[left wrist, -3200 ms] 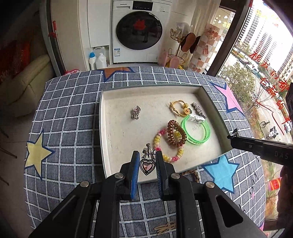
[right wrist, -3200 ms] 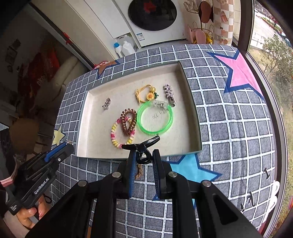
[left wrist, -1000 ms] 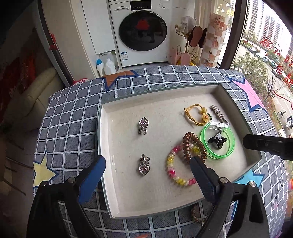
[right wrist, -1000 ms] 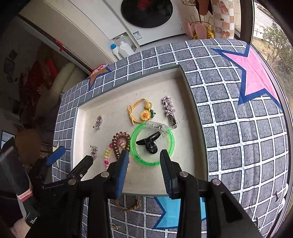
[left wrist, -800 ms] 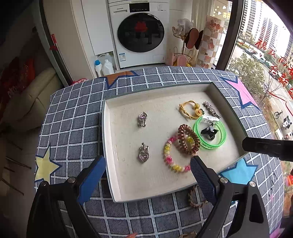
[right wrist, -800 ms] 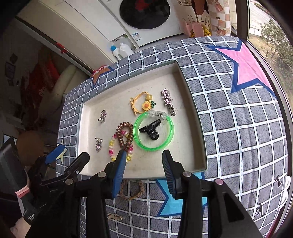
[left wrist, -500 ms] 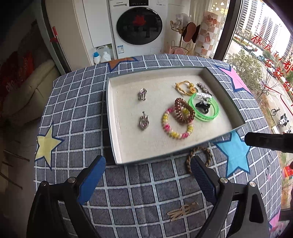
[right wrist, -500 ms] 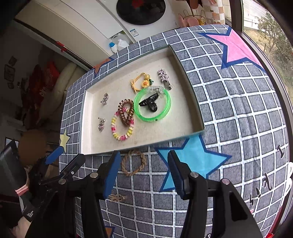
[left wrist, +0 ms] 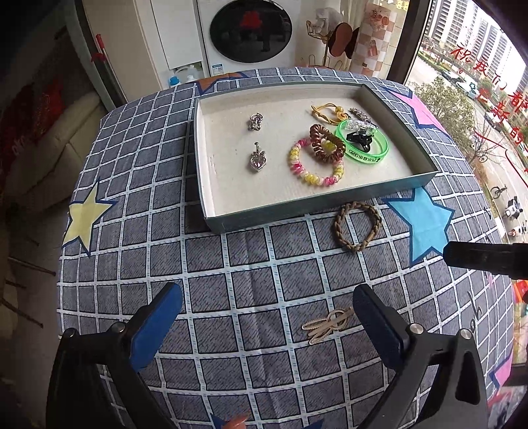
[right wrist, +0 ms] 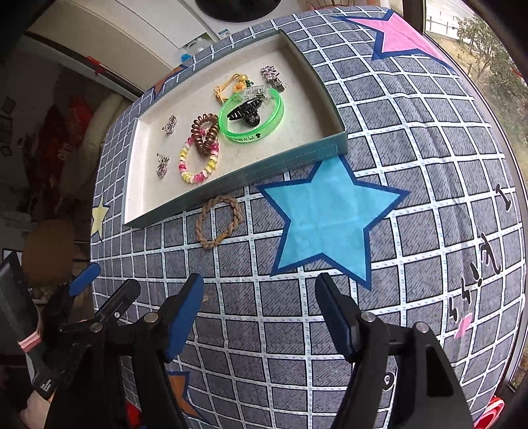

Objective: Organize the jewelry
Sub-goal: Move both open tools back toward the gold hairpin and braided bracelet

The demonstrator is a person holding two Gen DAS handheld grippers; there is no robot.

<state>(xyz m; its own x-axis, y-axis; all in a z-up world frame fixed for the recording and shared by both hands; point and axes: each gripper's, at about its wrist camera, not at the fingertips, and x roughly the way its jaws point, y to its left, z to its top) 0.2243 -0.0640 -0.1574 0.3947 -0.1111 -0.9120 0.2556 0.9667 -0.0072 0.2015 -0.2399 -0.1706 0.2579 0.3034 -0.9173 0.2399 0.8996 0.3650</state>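
Observation:
A shallow tray (left wrist: 297, 211) (right wrist: 231, 180) holds two silver heart pendants (left wrist: 256, 161), a pink-yellow bead bracelet (left wrist: 313, 171), a brown coil tie (left wrist: 326, 145), a green bangle (left wrist: 363, 148) with a black claw clip (right wrist: 246, 112) inside it, a yellow flower tie and a star clip. A braided brown band (left wrist: 358, 226) (right wrist: 217, 226) lies on the cloth just outside the tray's near wall. A gold hair clip (left wrist: 326, 325) lies near my left gripper (left wrist: 267, 325), which is open and empty. My right gripper (right wrist: 259, 312) is open and empty above the cloth.
The round table wears a grey checked cloth with a blue star (right wrist: 326, 214), a yellow star (left wrist: 87, 214) and a pink star (right wrist: 396, 29). A washing machine (left wrist: 250, 33) and a shoe rack stand behind. A window runs along the right.
Both grippers released their items into the tray, opened wide and pulled back toward the near table edge. The braided band and gold clip have come into view.

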